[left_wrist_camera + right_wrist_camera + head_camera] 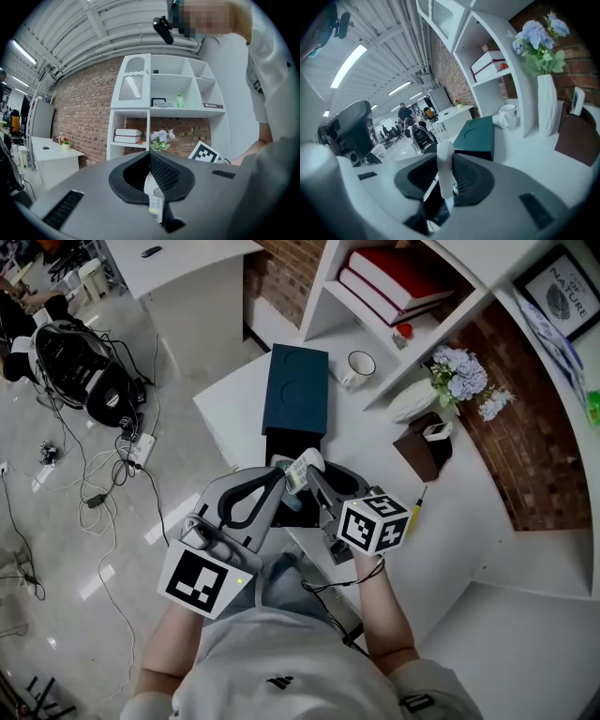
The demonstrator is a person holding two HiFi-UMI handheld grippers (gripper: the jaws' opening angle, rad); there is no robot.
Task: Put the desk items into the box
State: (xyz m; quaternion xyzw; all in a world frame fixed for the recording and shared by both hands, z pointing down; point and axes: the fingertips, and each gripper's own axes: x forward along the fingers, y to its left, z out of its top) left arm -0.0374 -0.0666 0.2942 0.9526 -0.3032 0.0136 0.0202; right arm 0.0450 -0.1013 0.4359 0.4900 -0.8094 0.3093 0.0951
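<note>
- White desk (469, 512) is standing against a brick wall under a white shelf unit (330, 277); to the left, cables are trailing over a glossy floor (66, 549).
- On the far right shelf, one framed print (561, 282) is showing the word "NATURE" above a fingerprint-like motif; its smaller print is not coming through.
- One marker cube is riding on each gripper, the left cube (202, 579) and the right cube (375, 521), each showing black-and-white squares and no letters.
- Both forearms are reaching forward from the person's body, converging so that the two grippers are meeting tip to tip over the desk's near edge.
- The left gripper (279, 482) is clamping a small white device (304, 467) with a greenish patch, its jaws standing narrow around it.
- The right gripper (315, 480) is pinching a white piece too, seemingly the same device, which is sticking up between its pads.
- The device is hanging just near of the one dark teal box (296, 385), whose top is bearing two embossed circles; a black part is showing at its near end.
- Also sitting on the desk: one white mug (357, 367), one brown holder (420, 448), one yellow pen (416, 504) and one bunch of pale blue flowers (459, 376).
- Two red books (389, 277) are lying stacked on a shelf.
</note>
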